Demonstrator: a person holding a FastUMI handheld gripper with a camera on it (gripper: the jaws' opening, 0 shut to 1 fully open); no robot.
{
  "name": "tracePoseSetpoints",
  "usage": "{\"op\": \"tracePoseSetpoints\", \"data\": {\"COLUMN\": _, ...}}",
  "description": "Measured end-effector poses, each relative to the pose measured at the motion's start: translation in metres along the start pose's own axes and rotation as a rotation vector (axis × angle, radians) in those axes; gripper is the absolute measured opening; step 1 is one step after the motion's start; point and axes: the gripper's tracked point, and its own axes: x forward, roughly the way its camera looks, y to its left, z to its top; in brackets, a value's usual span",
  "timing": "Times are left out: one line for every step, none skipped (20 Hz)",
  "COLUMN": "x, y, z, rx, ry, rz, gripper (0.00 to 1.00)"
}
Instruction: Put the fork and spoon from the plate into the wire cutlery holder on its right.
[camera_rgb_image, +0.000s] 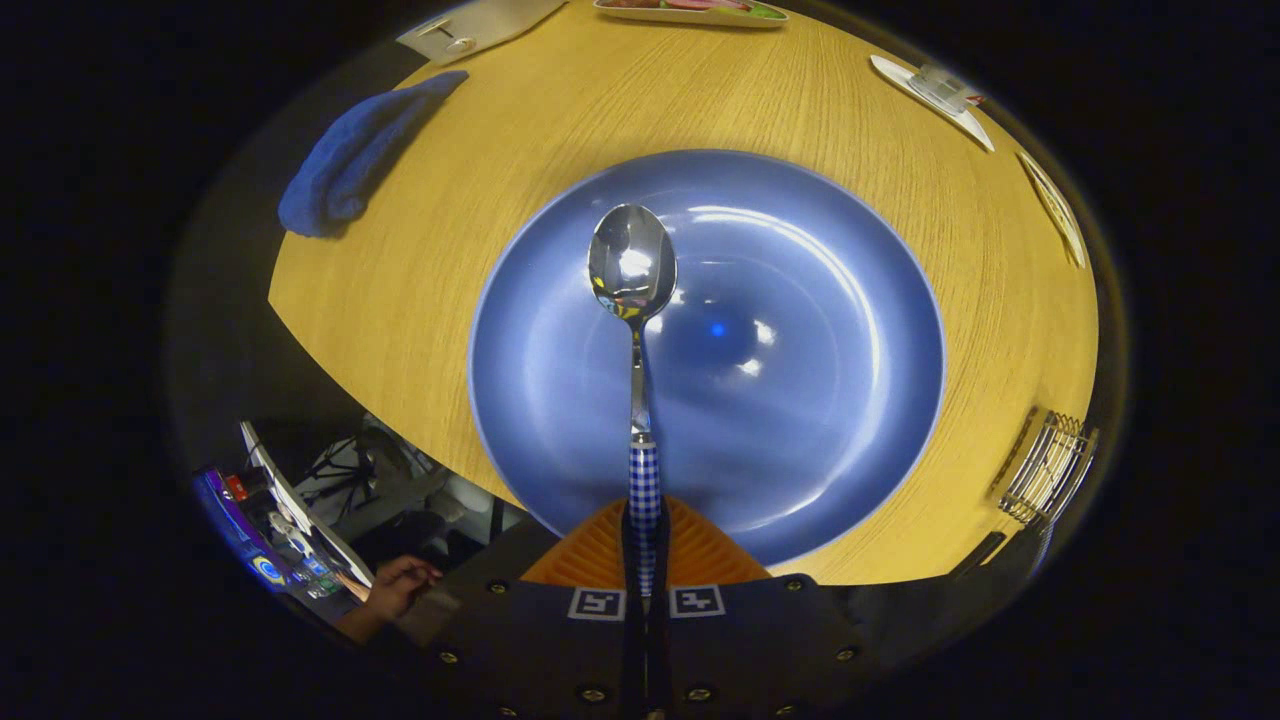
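**Spoon gripped over the blue plate**

Your gripper (645, 545) has its two orange ribbed fingers (700, 550) pressed together on the spoon (633, 300); the gap between them is no wider than the handle. The handle is wrapped in a blue-and-white checked pattern where the pads meet it. Beyond that, a thin bare metal neck runs straight toward 12 o'clock and ends in a polished oval bowl that mirrors the lights.

The spoon's bowl lies over the blue plate (800, 400), a round, glossy dish with a shallow well and a thin pale rim. Whether the spoon touches the glaze or sits just above it cannot be told. The plate's near edge passes under your fingers.

The plate rests on a tabletop (480, 200) of light wood grain, with a curved edge running from 9 o'clock round to 7 o'clock. Bare wood surrounds the plate on all sides.

The wire cutlery holder (1050, 465), a basket of thin metal bars, stands at 4 o'clock, near the table's edge and apart from the plate.

At 10 o'clock a folded blue cloth (350, 160), soft and fuzzy, lies across the table edge. Flat white items sit at 11 o'clock and 1 o'clock, too small to identify.

A person's hand (398, 585) shows at 8 o'clock, below the table edge.
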Motion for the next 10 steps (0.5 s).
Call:
{"op": "tracePoseSetpoints", "data": {"x": -0.003, "y": 0.0, "z": -0.001, "rx": -0.01, "ry": 0.007, "rz": 0.009, "gripper": 0.02}}
{"op": "tracePoseSetpoints", "data": {"x": -0.007, "y": 0.0, "z": -0.006, "rx": -0.02, "ry": 0.019, "rz": 0.015, "gripper": 0.02}}
{"op": "tracePoseSetpoints", "data": {"x": -0.01, "y": -0.001, "z": -0.006, "rx": -0.029, "ry": 0.031, "rz": 0.021, "gripper": 0.02}}
{"op": "tracePoseSetpoints", "data": {"x": -0.013, "y": -0.003, "z": -0.008, "rx": -0.037, "ry": 0.043, "rz": 0.022, "gripper": 0.02}}
{"op": "tracePoseSetpoints", "data": {"x": -0.019, "y": -0.007, "z": -0.009, "rx": -0.043, "ry": 0.052, "rz": 0.024, "gripper": 0.02}}
{"op": "tracePoseSetpoints", "data": {"x": -0.026, "y": -0.013, "z": -0.013, "rx": -0.05, "ry": 0.06, "rz": 0.021, "gripper": 0.02}}
{"op": "tracePoseSetpoints", "data": {"x": -0.031, "y": -0.019, "z": -0.014, "rx": -0.056, "ry": 0.064, "rz": 0.017, "gripper": 0.02}}
{"op": "tracePoseSetpoints", "data": {"x": -0.035, "y": -0.024, "z": -0.017, "rx": -0.064, "ry": 0.072, "rz": 0.009, "gripper": 0.02}}
{"op": "tracePoseSetpoints", "data": {"x": -0.038, "y": -0.03, "z": -0.017, "rx": -0.067, "ry": 0.076, "rz": 0.0, "gripper": 0.02}}
{"op": "tracePoseSetpoints", "data": {"x": -0.042, "y": -0.035, "z": -0.019, "rx": -0.069, "ry": 0.079, "rz": -0.007, "gripper": 0.02}}
